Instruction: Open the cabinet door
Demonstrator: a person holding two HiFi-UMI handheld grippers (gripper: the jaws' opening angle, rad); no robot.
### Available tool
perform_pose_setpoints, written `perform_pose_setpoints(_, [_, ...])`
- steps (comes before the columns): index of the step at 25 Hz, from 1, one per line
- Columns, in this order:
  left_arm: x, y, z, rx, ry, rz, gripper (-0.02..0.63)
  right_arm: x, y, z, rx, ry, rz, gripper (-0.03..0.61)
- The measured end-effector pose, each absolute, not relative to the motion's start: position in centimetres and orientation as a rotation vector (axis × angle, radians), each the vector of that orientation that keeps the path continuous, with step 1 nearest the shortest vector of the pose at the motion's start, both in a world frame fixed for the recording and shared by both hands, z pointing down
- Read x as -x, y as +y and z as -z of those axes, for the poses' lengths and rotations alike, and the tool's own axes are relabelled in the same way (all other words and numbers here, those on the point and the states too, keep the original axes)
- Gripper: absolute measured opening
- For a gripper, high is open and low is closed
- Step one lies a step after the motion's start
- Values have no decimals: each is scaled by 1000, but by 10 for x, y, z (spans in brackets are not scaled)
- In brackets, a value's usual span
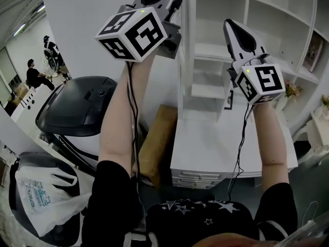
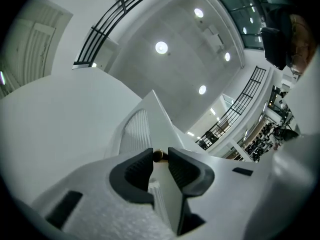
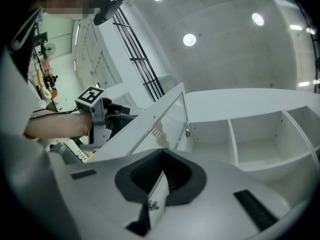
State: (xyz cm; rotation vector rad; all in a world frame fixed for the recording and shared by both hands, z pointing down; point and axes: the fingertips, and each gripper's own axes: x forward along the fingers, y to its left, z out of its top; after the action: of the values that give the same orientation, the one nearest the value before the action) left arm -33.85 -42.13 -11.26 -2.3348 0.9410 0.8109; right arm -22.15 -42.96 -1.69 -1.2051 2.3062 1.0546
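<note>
- Left gripper (image 2: 160, 154): jaws narrowly apart and closed on a small brass knob (image 2: 159, 156), which sits pinched between the two dark pad tips.
- Cabinet door (image 2: 134, 130): white with a ribbed face. Its edge runs between the left jaws and rises past the knob to a point above them.
- Door position: swung open, standing out from the cabinet (image 3: 260, 134). In the right gripper view it slants from the open shelves towards the left gripper.
- Right gripper (image 3: 161, 156): pad tips drawn together. A sliver of white panel with a small metal fitting shows in the slit below them; whether it is pinched cannot be told.
- Right gripper position: raised before the open shelves, beside the door and apart from the left gripper.
</note>
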Motion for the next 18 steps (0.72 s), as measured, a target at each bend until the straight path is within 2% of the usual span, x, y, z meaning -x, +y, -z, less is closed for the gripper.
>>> perform_pose_setpoints(10, [379, -422, 110, 2228, 1029, -744, 78, 266, -423, 28, 1146, 2334, -1041, 6])
perform_pose_setpoints(18, [391, -422, 103, 2117, 1146, -736, 49, 263, -420, 8, 1159, 2368, -961, 6])
